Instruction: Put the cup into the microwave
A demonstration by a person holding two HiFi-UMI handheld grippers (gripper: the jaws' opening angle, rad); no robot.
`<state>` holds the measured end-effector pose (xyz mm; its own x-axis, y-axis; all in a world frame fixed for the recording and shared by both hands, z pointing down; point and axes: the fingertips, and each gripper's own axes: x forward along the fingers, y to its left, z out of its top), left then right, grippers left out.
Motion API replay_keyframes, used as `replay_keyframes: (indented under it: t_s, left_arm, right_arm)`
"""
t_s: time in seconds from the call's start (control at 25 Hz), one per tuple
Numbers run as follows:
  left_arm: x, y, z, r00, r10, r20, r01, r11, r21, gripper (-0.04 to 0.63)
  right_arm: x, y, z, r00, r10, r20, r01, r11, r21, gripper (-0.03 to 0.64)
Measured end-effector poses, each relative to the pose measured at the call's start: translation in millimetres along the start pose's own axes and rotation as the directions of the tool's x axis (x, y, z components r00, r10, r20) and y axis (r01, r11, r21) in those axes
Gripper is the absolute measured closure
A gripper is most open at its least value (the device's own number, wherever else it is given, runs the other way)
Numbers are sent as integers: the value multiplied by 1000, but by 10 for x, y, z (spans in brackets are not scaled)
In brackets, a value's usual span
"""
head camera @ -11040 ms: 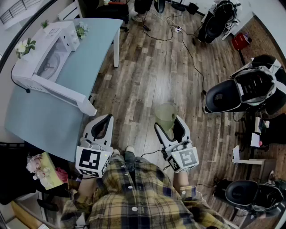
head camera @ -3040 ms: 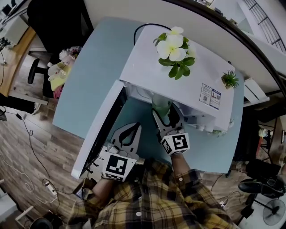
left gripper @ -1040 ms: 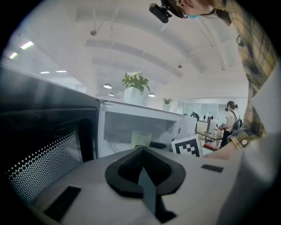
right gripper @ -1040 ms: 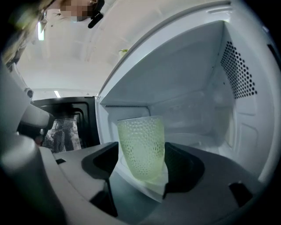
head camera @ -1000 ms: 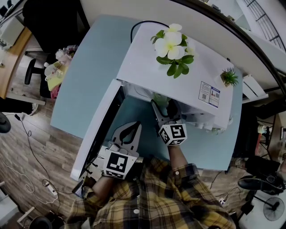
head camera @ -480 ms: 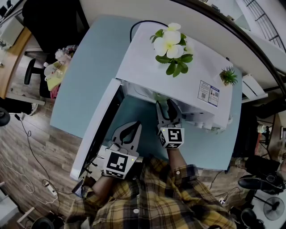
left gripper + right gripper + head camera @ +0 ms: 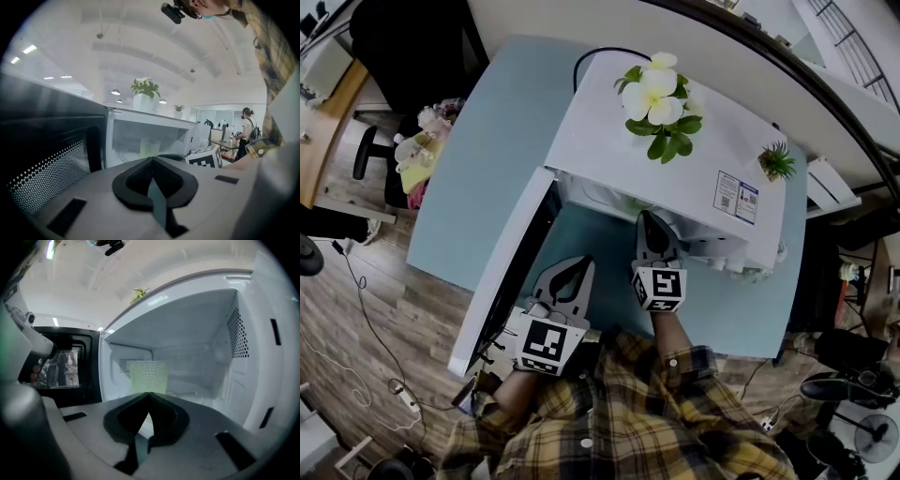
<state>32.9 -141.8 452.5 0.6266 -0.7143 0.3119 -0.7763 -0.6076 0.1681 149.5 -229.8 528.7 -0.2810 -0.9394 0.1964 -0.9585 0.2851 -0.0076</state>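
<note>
The pale green translucent cup [image 7: 147, 378] stands upright on the floor of the white microwave [image 7: 675, 169], free of both grippers; the left gripper view also shows the cup [image 7: 150, 147] through the opening. My right gripper [image 7: 649, 223] sits at the cavity's mouth, just short of the cup. Its jaws finish closing and meet tip to tip [image 7: 149, 394] with nothing between them. My left gripper [image 7: 572, 264] hovers over the table beside the swung-out door [image 7: 502, 272], shut and empty [image 7: 151, 159].
A white-flowered plant [image 7: 654, 94] and a small green plant [image 7: 776, 161] stand on top of the microwave. The door juts out past the front edge of the blue table [image 7: 478, 159]. A person [image 7: 247, 126] stands far off in the room.
The right gripper's jaws went from spread wide around the cup to closed, and the gripper rolled a little. The cup stays in the microwave. The left gripper kept still.
</note>
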Motion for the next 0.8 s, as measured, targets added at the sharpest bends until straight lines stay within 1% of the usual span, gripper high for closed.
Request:
replay_keyframes:
  t_s: [0.36, 0.8]
  left_arm:
    - [-103, 5, 71, 1000, 8, 28, -9, 1000, 18, 602]
    - [-323, -77, 184, 997, -10, 75, 6, 999, 45, 603]
  right_arm:
    - [-160, 52, 141, 999, 16, 32, -16, 1000, 7, 612]
    - [-536, 166, 430, 997, 16, 81, -16, 1000, 10, 612]
